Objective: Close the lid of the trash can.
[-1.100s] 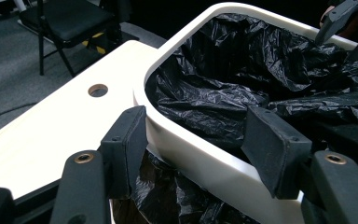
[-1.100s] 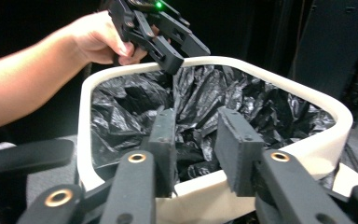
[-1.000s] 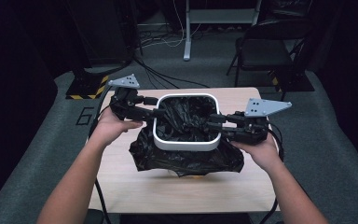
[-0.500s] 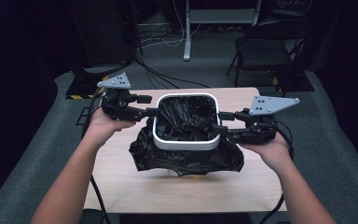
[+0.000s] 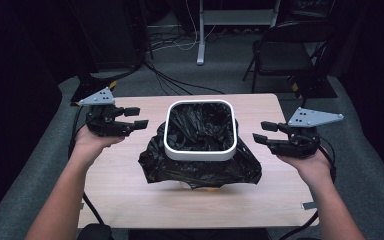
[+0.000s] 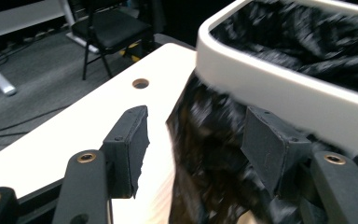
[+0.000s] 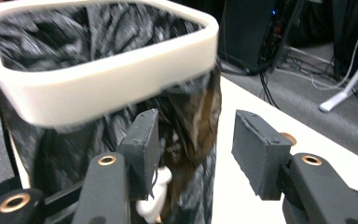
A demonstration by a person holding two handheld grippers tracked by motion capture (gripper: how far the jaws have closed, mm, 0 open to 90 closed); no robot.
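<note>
The left gripper stands with jaws parted and nothing between them, just left of the white square-rimmed bin. The right gripper, whose jaws have just been opening, is likewise clear of the bin on its right. The black crinkled plastic bag lines the bin and spills over the pale wooden table, centre.
</note>
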